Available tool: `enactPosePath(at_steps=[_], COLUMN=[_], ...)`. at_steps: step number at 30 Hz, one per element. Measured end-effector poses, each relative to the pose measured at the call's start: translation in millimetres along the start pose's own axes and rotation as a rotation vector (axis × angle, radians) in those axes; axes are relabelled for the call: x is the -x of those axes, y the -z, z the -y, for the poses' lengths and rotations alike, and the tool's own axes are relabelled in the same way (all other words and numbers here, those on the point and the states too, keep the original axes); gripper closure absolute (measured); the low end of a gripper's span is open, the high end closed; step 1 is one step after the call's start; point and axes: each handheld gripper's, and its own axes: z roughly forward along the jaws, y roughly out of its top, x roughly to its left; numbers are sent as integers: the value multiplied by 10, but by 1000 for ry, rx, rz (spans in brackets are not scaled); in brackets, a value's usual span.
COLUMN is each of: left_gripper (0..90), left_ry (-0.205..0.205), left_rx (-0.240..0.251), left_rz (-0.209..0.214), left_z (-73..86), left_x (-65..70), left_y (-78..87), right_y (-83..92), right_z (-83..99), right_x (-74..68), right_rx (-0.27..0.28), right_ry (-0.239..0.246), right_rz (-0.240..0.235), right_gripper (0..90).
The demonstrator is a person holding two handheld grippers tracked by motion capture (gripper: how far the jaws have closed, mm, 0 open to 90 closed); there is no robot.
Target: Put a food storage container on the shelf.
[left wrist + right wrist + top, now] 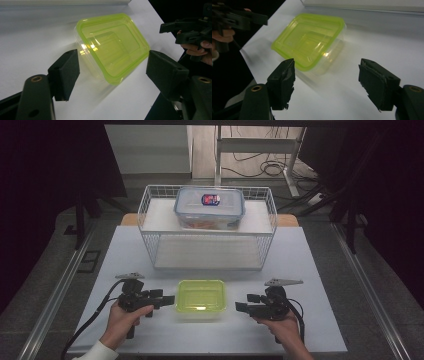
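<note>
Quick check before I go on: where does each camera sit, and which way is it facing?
High view: above the person's side, facing forward and down on the white table; both hands, left claw, right claw.
Left gripper view: on the left claw, facing the green-lidded clear plastic container; own jaws, the other hand.
Right gripper view: on the right claw, facing it from the opposite side; own jaws.
All share the container.

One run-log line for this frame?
left hand-held gripper: open, beside green-lidded container | right hand-held gripper: open, opposite side | container: on table, lid on, untouched
</note>
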Motion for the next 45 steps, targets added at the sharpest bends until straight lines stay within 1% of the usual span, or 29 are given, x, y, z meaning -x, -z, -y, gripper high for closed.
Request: enactPosePath(at_steps=[3,4,5,6,8,9,10,11,12,14,15,16,18,20,21,26,29,30,32,33,34,37,39,40,41,42,43,44,45], left_gripper=[309,319,331,340,354,357,359,362,368,374,379,385,402,406,411,418,420,422,435,443,457,477,528,551,576,576,609,624,636], left_ry=[28,37,57,69,96,96,121,121,125,127,135,145,152,159,163,176,186,191,194,194,200,200,200,203,203,203,201,201,204], left_rx=[-7,-9,-9,-8,-7,-7,-13,-13,-19,-22,-41,-47,-56,-55,-58,-62,-72,-73,-79,-79,-79,-87,-91,-92,-92,-95,-100,-100,-103], left_rz=[17,20,26,32,41,41,54,54,43,43,36,40,44,45,53,60,69,73,78,78,87,88,91,99,99,97,90,90,89], left_z=[-22,-33,-44,-52,-63,-63,-71,-71,-77,-78,-80,-78,-79,-79,-80,-75,-68,-67,-65,-65,-60,-57,-54,-51,-51,-50,-47,-47,-45], left_x=[-37,-53,-66,-77,-96,-96,-135,-135,-158,-172,-196,-206,-223,-225,-235,-257,-278,-285,-294,-294,-298,-307,-317,-321,-321,-321,-326,-326,-328], left_y=[-38,-51,-70,-87,-136,-136,-188,-188,-214,-229,-255,-270,-287,-297,-310,-348,-386,-397,-412,-412,-432,-444,-458,-466,-466,-467,-468,-468,-470], right_y=[-54,-72,-90,-107,-144,-162,-176,-188,-195,-205,-209,-213,-226,-234,-252,-267,-264,-259,-251,-251,-247,-247,-253,-261,-261,-266,-278,-278,-296], right_z=[-34,-46,-61,-74,-93,-100,-105,-112,-116,-126,-130,-132,-133,-132,-129,-127,-131,-133,-135,-135,-135,-135,-133,-132,-132,-131,-128,-128,-124], right_x=[1,9,23,36,63,74,83,90,96,114,121,131,142,142,139,137,151,154,159,159,159,162,162,159,159,158,159,159,158], right_rx=[-2,3,10,11,20,20,21,19,17,14,12,7,-1,-5,-12,-15,-15,-14,-11,-11,-8,-10,-11,-15,-15,-15,-20,-20,-29], right_ry=[-14,-25,-39,-61,-83,-91,-95,-99,-99,-100,-107,-110,-110,-112,-110,-110,-111,-116,-111,-111,-112,-110,-111,-114,-114,-113,-111,-111,-113], right_rz=[-17,-25,-39,-51,-66,-67,-62,-57,-53,-39,-37,-36,-32,-33,-35,-31,-17,-18,-16,-16,-16,-14,-13,-15,-15,-15,-17,-17,-19], right_gripper=[319,330,341,351,363,364,365,365,365,365,365,365,365,365,365,365,363,363,362,362,361,360,359,359,359,359,359,359,361])
